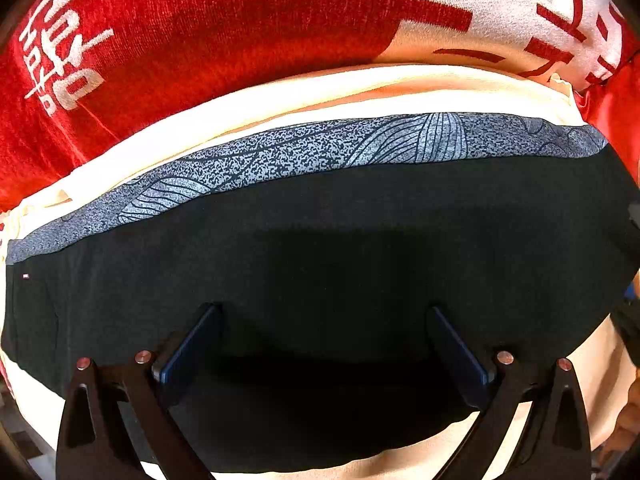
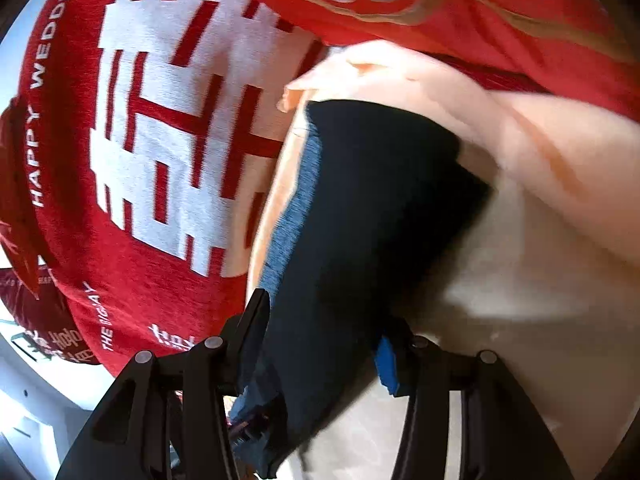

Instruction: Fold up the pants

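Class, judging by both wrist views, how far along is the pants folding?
Done: the pants lie as a compact band on cream cloth. In hand: the right gripper has their end between its jaws; the left gripper hovers open. Left: letting go, perhaps another fold.

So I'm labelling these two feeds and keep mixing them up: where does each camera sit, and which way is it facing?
Left wrist: on the left hand-held gripper, looking steeply down on the dark pants with the grey patterned band; both its fingers show, spread apart with nothing between them.
Right wrist: on the right hand-held gripper, slanting down along the pants; its fingers straddle the fabric.
Shared: pants, cream sheet, red blanket.
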